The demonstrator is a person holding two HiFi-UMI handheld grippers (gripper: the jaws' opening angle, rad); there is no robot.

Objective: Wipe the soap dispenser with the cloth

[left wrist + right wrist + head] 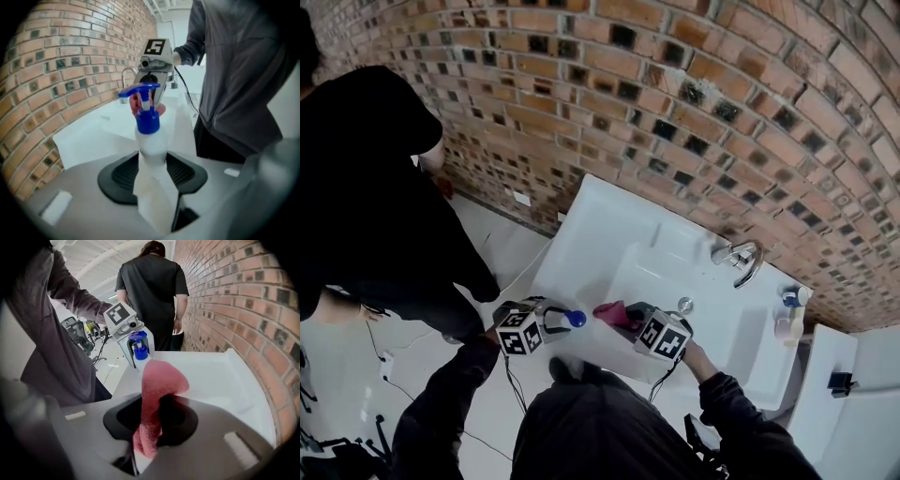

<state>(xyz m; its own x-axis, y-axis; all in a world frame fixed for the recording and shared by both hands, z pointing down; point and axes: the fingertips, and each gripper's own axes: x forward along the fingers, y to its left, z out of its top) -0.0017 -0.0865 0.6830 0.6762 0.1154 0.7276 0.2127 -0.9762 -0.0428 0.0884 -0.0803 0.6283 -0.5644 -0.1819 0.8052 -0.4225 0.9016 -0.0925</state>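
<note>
My left gripper [555, 322] is shut on the soap dispenser [572, 319], a white bottle with a blue pump, held off the front left corner of the white sink [609, 234]. In the left gripper view the dispenser [151, 143] stands upright between the pads of the left gripper [152, 185], its nozzle pointing left. My right gripper [630, 317] is shut on a pink-red cloth [614, 312], whose free end hangs close to the pump. In the right gripper view the cloth [157, 390] rises from the right gripper [154, 425] towards the dispenser [139, 348].
A chrome faucet [739, 259] and a drain [685, 304] sit in the sink. A second bottle [787, 322] stands at the sink's right edge. The brick wall [694, 94] runs behind. A person in black [375, 187] stands at the left, with cables on the floor [380, 361].
</note>
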